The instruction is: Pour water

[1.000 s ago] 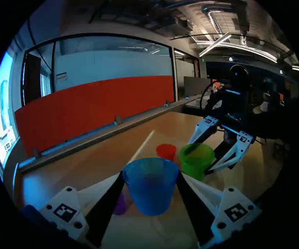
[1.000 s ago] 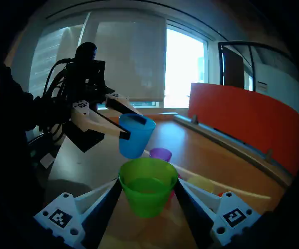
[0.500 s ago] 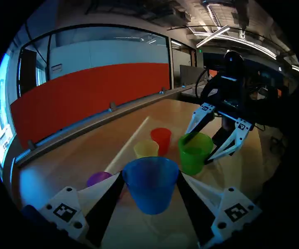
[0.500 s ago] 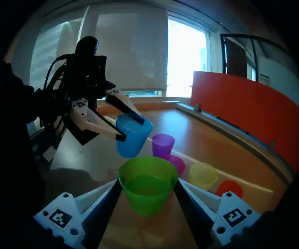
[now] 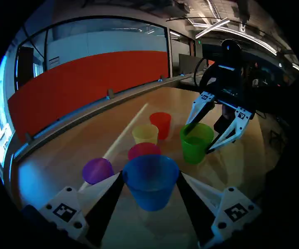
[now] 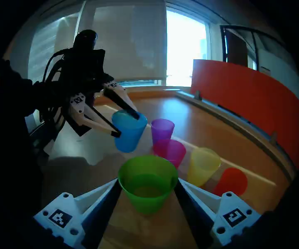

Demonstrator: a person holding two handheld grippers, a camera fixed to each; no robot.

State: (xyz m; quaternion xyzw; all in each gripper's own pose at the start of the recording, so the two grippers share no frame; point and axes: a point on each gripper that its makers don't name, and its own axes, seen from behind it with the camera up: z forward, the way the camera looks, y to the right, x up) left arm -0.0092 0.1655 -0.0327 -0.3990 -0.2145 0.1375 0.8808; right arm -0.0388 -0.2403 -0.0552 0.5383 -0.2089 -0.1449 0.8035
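Cups: smooth plastic, translucent, round, tapering from a wide rim to a narrower base. The bench (image 5: pixel 87 141) is a light wood top with a slight sheen and a pale stripe running along it.

Your left claw (image 5: pixel 150 176) is clenched on the blue cup (image 5: pixel 150 189). One finger presses each side of the wall just below the rim, and the cup sits dead centre between them with its mouth up. In the right gripper view the same cup leans a little. You cannot tell there whether its base touches the bench.

Your right claw (image 6: pixel 148 182) grasps the green cup (image 6: pixel 148 195) the same way, with both fingers against the wall under the rim and the cup upright. A darker band shows low inside the green wall. Whether that is water cannot be told.

The fingers are white with black inner pads, wedge-shaped, each carrying a square black-and-white marker near its root.

In the left gripper view the green cup stands ahead and to the right of the blue one, near it but apart.

Four loose cups stand upright on the bench in a slanting row along the stripe:
- The purple cup (image 5: pixel 97 170) is just beside your left claw's left finger.
- The magenta cup (image 5: pixel 143 149) is right behind the blue rim.
- The yellow cup (image 5: pixel 145 133) comes next.
- The red cup (image 5: pixel 160 124) is farthest.

The row lies beside the green cup. Neighbouring cups sit close together, and contact between them cannot be told.

An orange-red partition (image 5: pixel 87 83) with glass above runs along the bench's far edge. A bright window (image 6: pixel 182 54) shows in the right gripper view.
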